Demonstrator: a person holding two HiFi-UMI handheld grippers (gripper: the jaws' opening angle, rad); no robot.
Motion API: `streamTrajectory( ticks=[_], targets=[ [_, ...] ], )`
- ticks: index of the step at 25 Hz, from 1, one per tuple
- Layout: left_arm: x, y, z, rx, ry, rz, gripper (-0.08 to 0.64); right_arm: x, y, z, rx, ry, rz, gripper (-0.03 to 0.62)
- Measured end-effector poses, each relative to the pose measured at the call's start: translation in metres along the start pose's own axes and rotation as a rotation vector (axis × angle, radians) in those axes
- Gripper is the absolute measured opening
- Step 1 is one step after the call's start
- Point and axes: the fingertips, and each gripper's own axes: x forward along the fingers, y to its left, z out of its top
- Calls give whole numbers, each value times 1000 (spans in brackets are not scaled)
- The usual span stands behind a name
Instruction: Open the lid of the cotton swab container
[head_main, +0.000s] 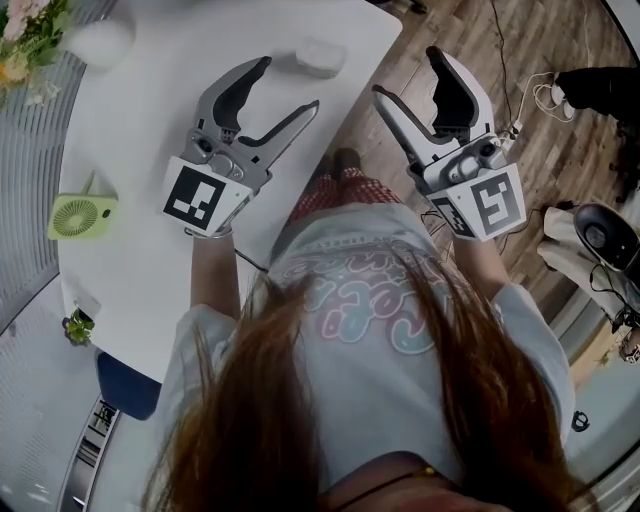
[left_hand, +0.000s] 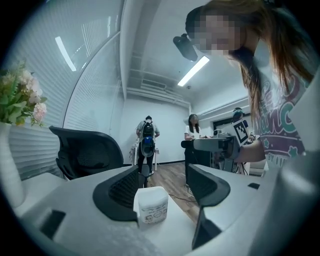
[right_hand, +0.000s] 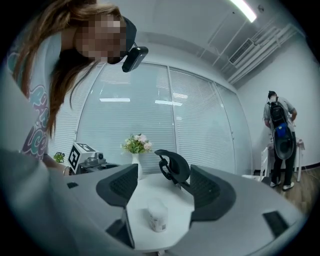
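Observation:
The cotton swab container (head_main: 318, 57) is a small white tub with its lid on, standing near the far edge of the white table (head_main: 150, 120). My left gripper (head_main: 290, 84) hovers over the table just short of the tub, open and empty. My right gripper (head_main: 405, 72) is held off the table's right edge above the floor, also open and empty. In the left gripper view the tub (left_hand: 151, 205) stands just ahead of that gripper (left_hand: 165, 186), low between the spread jaws. In the right gripper view the tub (right_hand: 157, 215) stands farther off, beyond the open gripper (right_hand: 164, 189).
A green mini fan (head_main: 80, 215) lies at the table's left side. A flower vase (head_main: 25, 35) and a white round object (head_main: 100, 40) are at the far left. A black office chair (left_hand: 87, 152) stands behind the table. People (left_hand: 146, 137) stand across the room. Cables (head_main: 540, 95) lie on the wooden floor.

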Motion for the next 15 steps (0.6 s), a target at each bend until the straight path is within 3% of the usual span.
streamTrajectory(
  ticks=[15],
  targets=[
    [40,22,-71,33,155,-158,288,0,-13,-24,16,59,11,311]
  ],
)
